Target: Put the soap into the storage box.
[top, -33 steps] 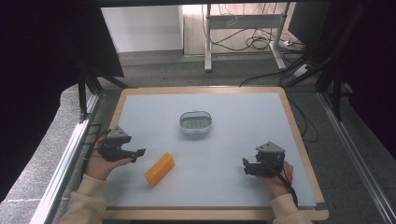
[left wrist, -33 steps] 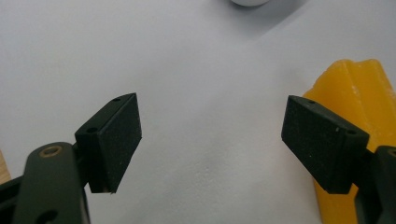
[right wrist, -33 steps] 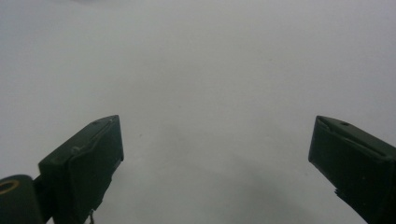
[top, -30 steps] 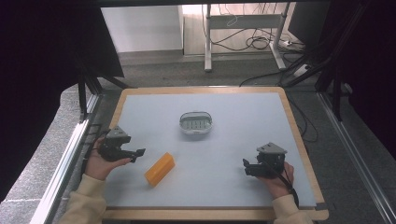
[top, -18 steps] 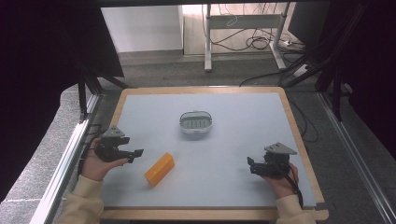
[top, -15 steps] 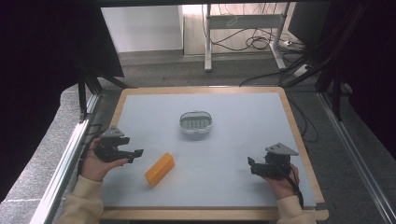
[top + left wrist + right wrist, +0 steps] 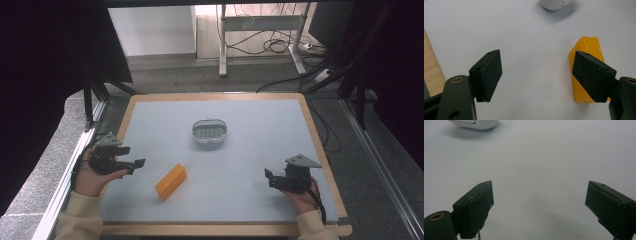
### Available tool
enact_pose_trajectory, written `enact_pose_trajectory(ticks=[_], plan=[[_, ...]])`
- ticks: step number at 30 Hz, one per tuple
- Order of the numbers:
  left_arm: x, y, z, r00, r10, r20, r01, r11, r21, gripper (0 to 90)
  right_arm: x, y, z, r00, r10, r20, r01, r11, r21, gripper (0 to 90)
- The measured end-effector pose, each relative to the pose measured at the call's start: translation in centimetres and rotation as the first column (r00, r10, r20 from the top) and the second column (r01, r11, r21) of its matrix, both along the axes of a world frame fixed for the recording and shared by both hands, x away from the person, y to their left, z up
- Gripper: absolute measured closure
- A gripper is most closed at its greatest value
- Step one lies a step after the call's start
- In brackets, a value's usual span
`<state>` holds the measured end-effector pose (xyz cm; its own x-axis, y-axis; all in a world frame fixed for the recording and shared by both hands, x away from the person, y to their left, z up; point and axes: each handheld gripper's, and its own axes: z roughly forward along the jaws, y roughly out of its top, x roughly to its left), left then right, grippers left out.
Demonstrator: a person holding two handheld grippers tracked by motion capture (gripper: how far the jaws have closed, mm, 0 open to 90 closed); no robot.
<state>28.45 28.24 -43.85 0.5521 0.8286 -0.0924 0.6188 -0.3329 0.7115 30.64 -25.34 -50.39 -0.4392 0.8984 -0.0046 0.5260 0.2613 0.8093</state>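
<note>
An orange block (image 7: pixel 170 181) lies on the pale grey table top, left of centre near the front. My left gripper (image 7: pixel 136 166) is held at the table's left side, open, its jaws pointing right toward the block with a gap between. In the left gripper view the gripper (image 7: pixel 544 72) holds nothing, and the orange block (image 7: pixel 584 50) lies just past its right jaw, partly hidden by it. My right gripper (image 7: pixel 269 178) hovers open at the front right, jaws pointing left. The right gripper view shows this gripper (image 7: pixel 541 205) wide open over bare table.
A white oval dish (image 7: pixel 210 131) with a green slotted insert stands at the table's centre; its rim shows in the left gripper view (image 7: pixel 554 3) and the right gripper view (image 7: pixel 474 123). A wooden border (image 7: pixel 320 145) frames the table. Metal rails run along both sides.
Both hands have drawn slightly outward: the left gripper toward the left edge, the right gripper toward the right and tilted. Block and dish have not moved.
</note>
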Motion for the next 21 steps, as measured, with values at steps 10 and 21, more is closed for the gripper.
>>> enact_pose_trajectory(ticks=[10, 21], plan=[[-0.6, -0.7, 0.5, 0.9996, -0.030, -0.001, 0.030, 0.9993, 0.022, 25.5, -0.1, -0.3, -0.1, 0.9995, -0.032, 0.000, 0.032, 0.9995, 0.001, 9.1], [0.2, -2.2, 1.0, 0.9970, -0.050, -0.059, 0.052, 0.9979, 0.037, 25.7, 0.1, -0.7, -0.3, 0.9992, -0.038, -0.012, 0.038, 0.9991, -0.019, 10.2]])
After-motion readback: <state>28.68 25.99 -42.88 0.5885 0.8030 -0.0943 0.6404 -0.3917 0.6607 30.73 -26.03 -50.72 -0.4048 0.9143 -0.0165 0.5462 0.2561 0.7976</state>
